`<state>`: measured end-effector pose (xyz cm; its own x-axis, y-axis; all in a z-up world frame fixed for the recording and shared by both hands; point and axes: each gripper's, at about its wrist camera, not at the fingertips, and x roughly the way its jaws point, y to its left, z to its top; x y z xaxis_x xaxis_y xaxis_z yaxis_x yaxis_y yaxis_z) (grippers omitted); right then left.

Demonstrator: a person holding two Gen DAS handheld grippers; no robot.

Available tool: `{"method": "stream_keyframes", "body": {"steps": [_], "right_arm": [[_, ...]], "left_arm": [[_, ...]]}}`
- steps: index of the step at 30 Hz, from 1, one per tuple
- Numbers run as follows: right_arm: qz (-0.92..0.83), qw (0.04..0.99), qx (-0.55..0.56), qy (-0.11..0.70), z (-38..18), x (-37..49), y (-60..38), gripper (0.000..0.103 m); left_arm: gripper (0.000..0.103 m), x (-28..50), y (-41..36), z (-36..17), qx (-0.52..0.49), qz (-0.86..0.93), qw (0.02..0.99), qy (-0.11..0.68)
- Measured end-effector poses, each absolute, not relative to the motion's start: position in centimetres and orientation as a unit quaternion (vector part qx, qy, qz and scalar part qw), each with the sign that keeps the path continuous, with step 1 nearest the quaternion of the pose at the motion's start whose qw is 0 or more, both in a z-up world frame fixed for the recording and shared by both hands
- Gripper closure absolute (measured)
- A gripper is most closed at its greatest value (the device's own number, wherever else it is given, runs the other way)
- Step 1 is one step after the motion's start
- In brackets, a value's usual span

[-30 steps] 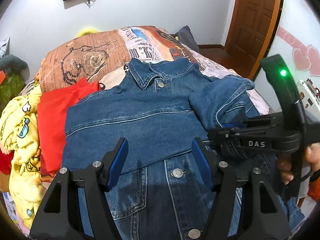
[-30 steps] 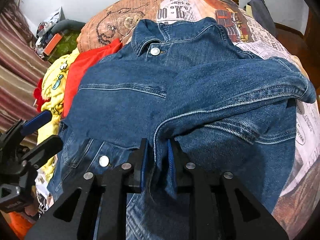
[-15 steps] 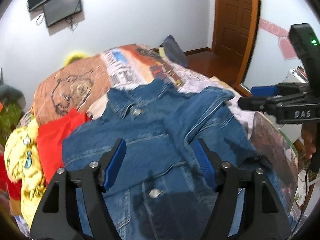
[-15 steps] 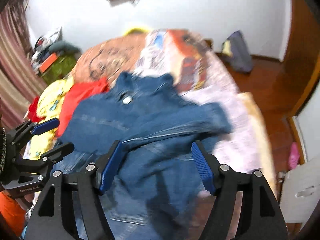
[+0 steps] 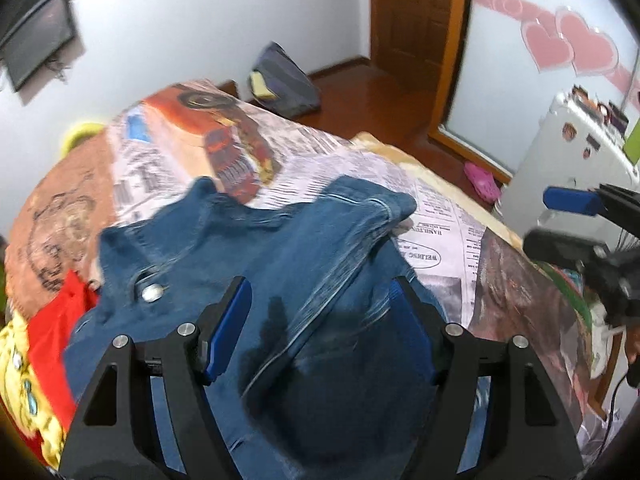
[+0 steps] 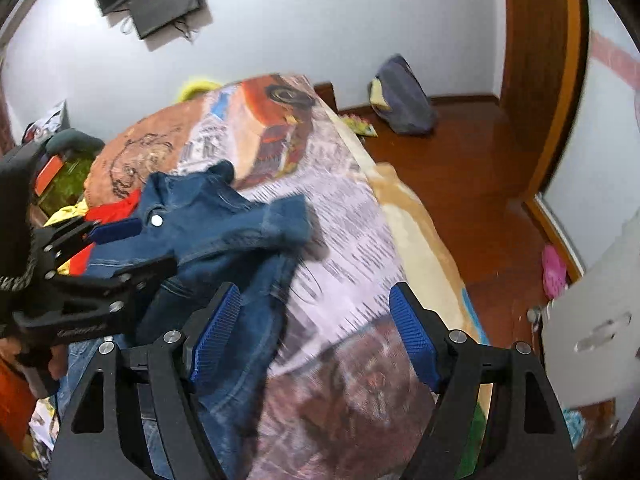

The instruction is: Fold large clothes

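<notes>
Denim jacket (image 5: 280, 264) on bed (image 5: 448, 240), one sleeve folded across.
Left tool (image 5: 320, 332) wide, above jacket; right tool (image 6: 316, 336) opening, empty, jacket at 10 o'clock.

jacket (image 5: 280, 248) on bed (image 5: 460, 240), clothes pile (image 5: 36, 344) left

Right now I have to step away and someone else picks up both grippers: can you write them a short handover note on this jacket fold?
Left gripper: open, empty, above the denim jacket.
Right gripper: jaws opening, nothing between them, over the printed bedspread beside the jacket.
Jacket: on the bed, buttoned front up, collar toward the far end; red garment and yellow garment lie at its side.
Done: one sleeve is folded across the chest.
Left: the other sleeve, not clearly visible, then the body folds.
</notes>
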<state>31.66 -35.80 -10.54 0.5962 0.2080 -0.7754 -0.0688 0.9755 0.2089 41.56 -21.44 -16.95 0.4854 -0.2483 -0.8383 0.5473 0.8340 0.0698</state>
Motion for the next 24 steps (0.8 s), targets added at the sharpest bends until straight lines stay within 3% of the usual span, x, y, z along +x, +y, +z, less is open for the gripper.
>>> {"method": "stream_keyframes", "body": {"steps": [4, 9, 12, 14, 17, 24], "right_arm": [[0.076, 0.879, 0.096, 0.46, -12.1, 31.5, -37.0, 0.029], [0.075, 0.873, 0.097, 0.471, -13.1, 31.3, -37.2, 0.029], [0.079, 0.871, 0.097, 0.475, -13.4, 31.3, -37.1, 0.029], [0.081, 0.87, 0.093, 0.477, -13.5, 31.3, -36.7, 0.029], [0.084, 0.869, 0.084, 0.48, -13.6, 31.4, -36.1, 0.029], [0.098, 0.871, 0.071, 0.475, -12.8, 31.6, -34.1, 0.029]], "left_arm": [[0.033, 43.4, -23.9, -19.5, 0.188, -0.236, 0.829, 0.47], [0.05, 45.2, -25.7, -21.3, 0.207, -0.219, 0.827, 0.475], [0.07, 46.1, -25.7, -21.0, 0.179, -0.225, 0.83, 0.478], [0.09, 46.4, -25.4, -20.2, 0.161, -0.228, 0.838, 0.469], [0.095, 46.7, -24.0, -18.2, 0.123, -0.228, 0.852, 0.455], [0.096, 46.4, -17.3, -10.7, 0.052, -0.201, 0.896, 0.393]]}}
